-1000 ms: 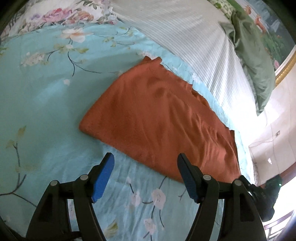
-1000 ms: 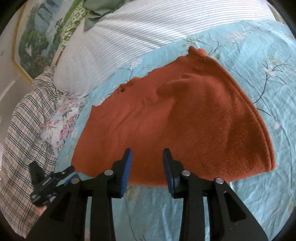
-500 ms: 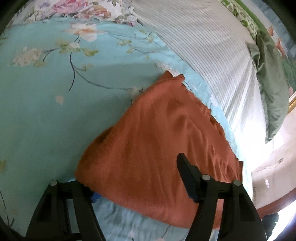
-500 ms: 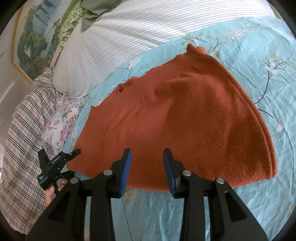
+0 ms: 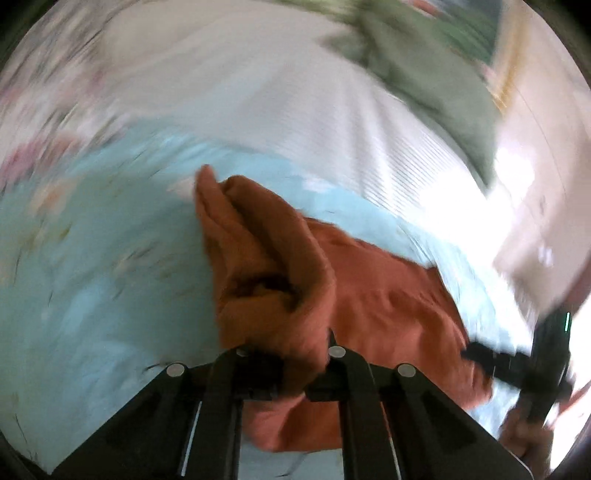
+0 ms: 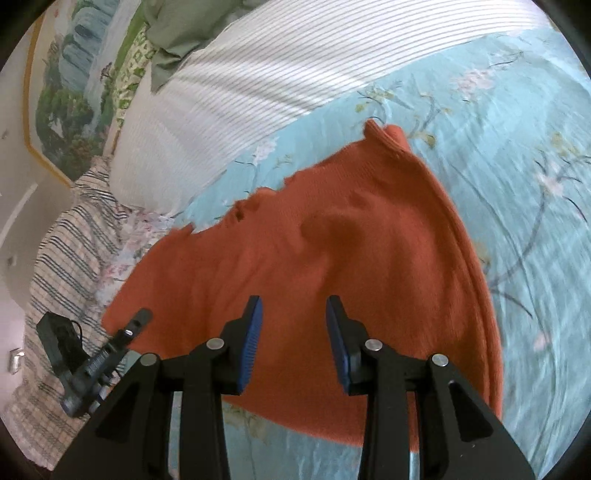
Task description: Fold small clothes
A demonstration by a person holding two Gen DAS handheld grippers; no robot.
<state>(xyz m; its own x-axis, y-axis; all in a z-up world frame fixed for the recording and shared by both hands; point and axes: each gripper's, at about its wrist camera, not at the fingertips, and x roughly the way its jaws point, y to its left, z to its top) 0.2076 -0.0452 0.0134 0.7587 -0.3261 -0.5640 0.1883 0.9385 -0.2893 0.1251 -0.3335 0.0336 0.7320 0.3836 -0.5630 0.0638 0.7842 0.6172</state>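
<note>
A: What does the left hand-held gripper (image 5: 288, 373) have?

B: Its jaws are closed on a bunched edge of the orange garment (image 5: 388, 306). In the blurred left wrist view the gripped part stands up in folds above the fingers, lifted off the bed, while the remainder of the cloth lies flat to the right on the light blue floral sheet (image 5: 92, 295).

A: Where does the garment sit on the bed?

B: It lies on the floral sheet, just below a white striped pillow (image 6: 258, 92). In the right wrist view the orange garment (image 6: 332, 240) spreads across the middle, with one corner pointing up towards the pillow.

A: And the right hand-held gripper (image 6: 293, 332)?

B: It is partly open, with a clear gap between the blue pads (image 6: 251, 343), and it holds nothing. It hovers over the near edge of the cloth.

A: Anything else in view?

B: A green cloth (image 6: 177, 33) lies at the head of the bed, beside a landscape painting (image 6: 70, 92) on the wall. A plaid fabric (image 6: 62, 258) lies at the left edge of the right wrist view.
</note>
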